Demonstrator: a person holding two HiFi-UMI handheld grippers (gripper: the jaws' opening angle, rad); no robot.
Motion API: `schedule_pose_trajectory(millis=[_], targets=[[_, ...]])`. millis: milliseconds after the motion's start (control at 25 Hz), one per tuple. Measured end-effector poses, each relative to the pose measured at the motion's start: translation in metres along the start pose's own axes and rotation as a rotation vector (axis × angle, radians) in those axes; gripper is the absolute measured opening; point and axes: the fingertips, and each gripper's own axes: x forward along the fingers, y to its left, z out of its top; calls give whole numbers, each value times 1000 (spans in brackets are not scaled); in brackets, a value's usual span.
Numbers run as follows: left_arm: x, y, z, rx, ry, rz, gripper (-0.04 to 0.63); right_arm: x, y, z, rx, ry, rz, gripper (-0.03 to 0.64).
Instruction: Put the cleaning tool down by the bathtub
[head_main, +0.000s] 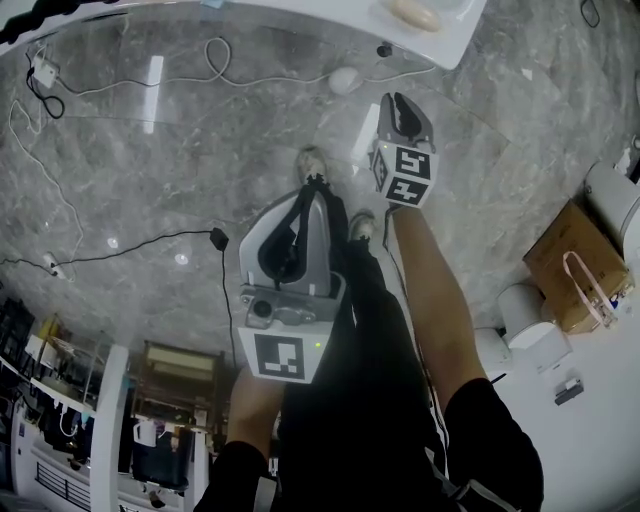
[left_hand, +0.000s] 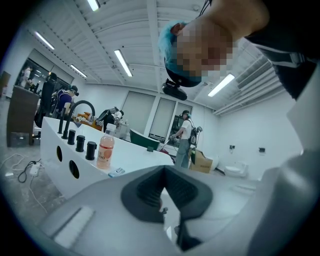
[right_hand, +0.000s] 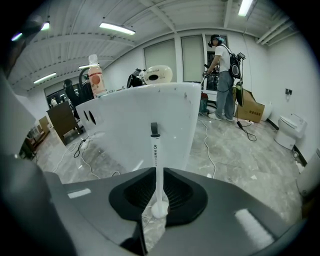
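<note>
The cleaning tool (right_hand: 155, 155) is a slim white stick with a dark hanging loop at its far end. In the right gripper view it points away from me toward the side wall of the white bathtub (right_hand: 145, 120). My right gripper (right_hand: 157, 202) is shut on its rounded near end. In the head view that gripper (head_main: 397, 100) hangs just short of the bathtub (head_main: 440, 40), and I cannot make out the thin tool there. My left gripper (head_main: 314, 182) is held lower, over the person's legs. Its jaws (left_hand: 164, 187) are shut with nothing between them.
A pink drink bottle (left_hand: 105, 150) and black taps stand on the tub's rim. Cables (head_main: 60, 180) trail over the grey marble floor, and a white rounded object (head_main: 343, 80) lies beside the tub. A cardboard box (head_main: 575, 265) and a toilet (right_hand: 290, 130) stand at the right. A person (right_hand: 225, 70) stands farther back.
</note>
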Motion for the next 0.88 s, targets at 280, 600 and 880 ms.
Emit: schedule_pose_trajectory(millis=[280,600,880], targets=[[-32,-35,33,1,-36,10,5,-75,-1,8,81,6,28,0],[-72,-87,79,20,-65,-5,5,-177,-6,31,147,-40,55,-2],[-117,-122,133,42,-110,27,5,-279,-13,62,129,-120,81,-2]])
